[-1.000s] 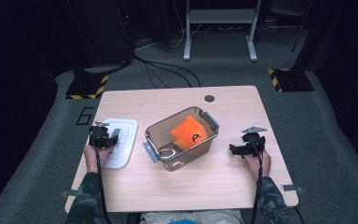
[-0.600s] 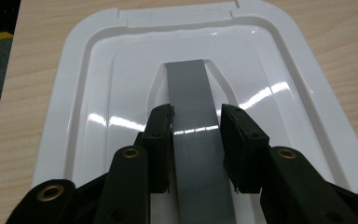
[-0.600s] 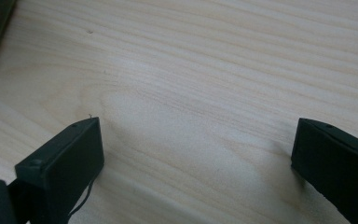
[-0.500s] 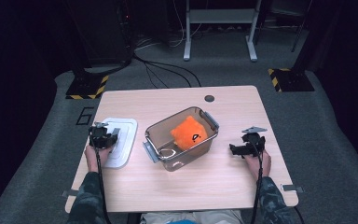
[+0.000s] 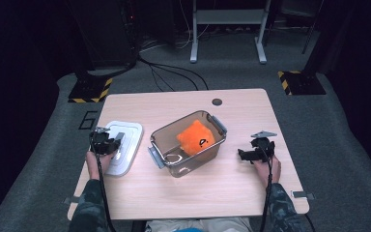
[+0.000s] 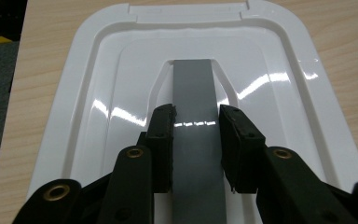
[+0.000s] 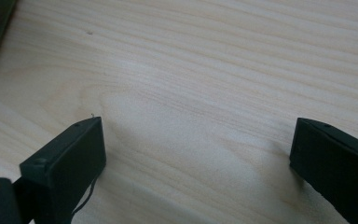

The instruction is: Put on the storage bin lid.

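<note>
A white lid lies flat on the table's left side, a grey handle strip running down its middle. My left gripper is shut on that strip, one pad against each long edge; from above, the left gripper rests on the lid's near-left part. A clear brownish bin stands mid-table with an orange plush toy inside. My right gripper sits to the bin's right, pointing toward it. Its black jaws stand wide apart over bare wood in the right gripper view, so the right gripper is open and empty.
The light wood table has a round cable hole near its far edge. Beyond it, on the grey floor, are black cables, a white frame and yellow-black striped stand bases.
</note>
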`<act>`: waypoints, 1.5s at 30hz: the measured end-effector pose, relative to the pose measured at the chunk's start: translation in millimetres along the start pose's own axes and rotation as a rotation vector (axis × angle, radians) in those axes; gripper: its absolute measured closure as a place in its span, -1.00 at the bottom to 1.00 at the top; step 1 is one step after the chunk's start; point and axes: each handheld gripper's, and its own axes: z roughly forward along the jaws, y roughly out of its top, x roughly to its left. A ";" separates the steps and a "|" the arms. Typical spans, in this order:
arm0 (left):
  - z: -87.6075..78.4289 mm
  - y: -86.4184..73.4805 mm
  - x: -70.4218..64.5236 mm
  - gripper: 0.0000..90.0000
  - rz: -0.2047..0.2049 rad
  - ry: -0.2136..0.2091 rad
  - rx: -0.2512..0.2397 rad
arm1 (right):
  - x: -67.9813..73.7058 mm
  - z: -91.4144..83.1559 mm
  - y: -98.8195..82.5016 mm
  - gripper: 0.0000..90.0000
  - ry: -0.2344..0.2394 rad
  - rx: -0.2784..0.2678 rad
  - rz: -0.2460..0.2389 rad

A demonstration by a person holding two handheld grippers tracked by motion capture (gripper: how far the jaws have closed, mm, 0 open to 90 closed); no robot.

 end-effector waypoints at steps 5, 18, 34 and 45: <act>-9.7 4.5 -2.0 0.47 0.011 -0.014 -0.017 | -0.2 -0.1 0.0 -0.94 0.001 0.001 -0.003; -39.5 22.2 -9.1 0.47 0.050 -0.064 -0.050 | -0.2 -0.1 -0.1 -0.94 0.001 0.001 -0.003; -82.3 55.5 -28.8 0.47 0.142 -0.107 -0.093 | -0.2 0.0 0.0 -0.94 0.001 0.001 -0.003; -111.4 81.9 -48.5 0.47 0.197 -0.160 -0.127 | -0.2 0.1 0.1 -0.94 0.001 0.001 -0.003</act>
